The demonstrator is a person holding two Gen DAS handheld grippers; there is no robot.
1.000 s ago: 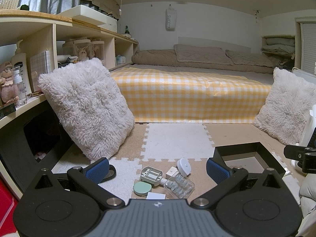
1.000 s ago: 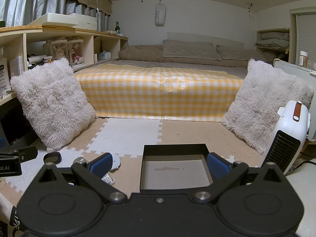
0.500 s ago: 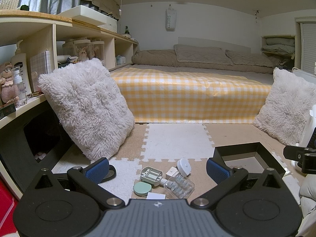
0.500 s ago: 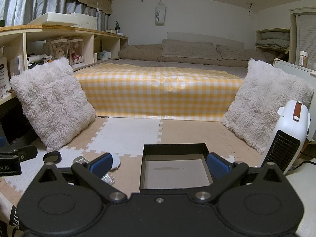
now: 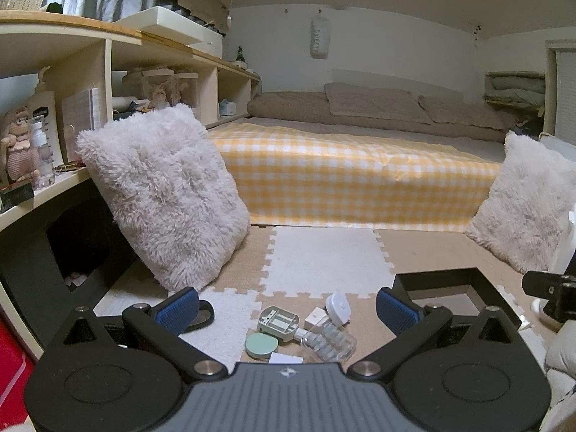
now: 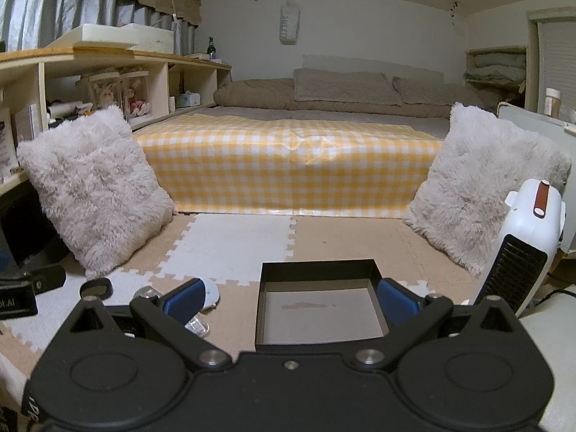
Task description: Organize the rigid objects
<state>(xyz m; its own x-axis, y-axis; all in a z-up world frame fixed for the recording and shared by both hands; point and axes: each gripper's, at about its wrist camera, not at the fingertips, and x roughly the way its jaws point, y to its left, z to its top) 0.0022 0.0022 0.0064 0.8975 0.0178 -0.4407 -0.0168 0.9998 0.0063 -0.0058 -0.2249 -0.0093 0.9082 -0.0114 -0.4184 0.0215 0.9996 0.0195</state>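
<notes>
Both jaws spread and empty, the left gripper [image 5: 286,306] hovers over small items clustered on the foam mat [image 5: 324,266], including a clear plastic case [image 5: 329,338]. The right gripper [image 6: 289,300] faces the empty black tray [image 6: 320,270]. Sorting seems not yet begun; next, probably, a descent onto one piece.

Fluffy cloth pillow [image 5: 162,194], matt black box [image 6: 320,270], clear glossy plastic case [image 5: 329,336]

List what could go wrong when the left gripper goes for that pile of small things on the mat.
1. The items lie packed together: the clear plastic case touches the grey tray and white round puck, so the open left gripper may knock neighbours aside.
2. The flat mint-green disc sits low on the mat and could slip from the fingers.
3. The black box has upright walls; a carried item might clip its rim.
</notes>
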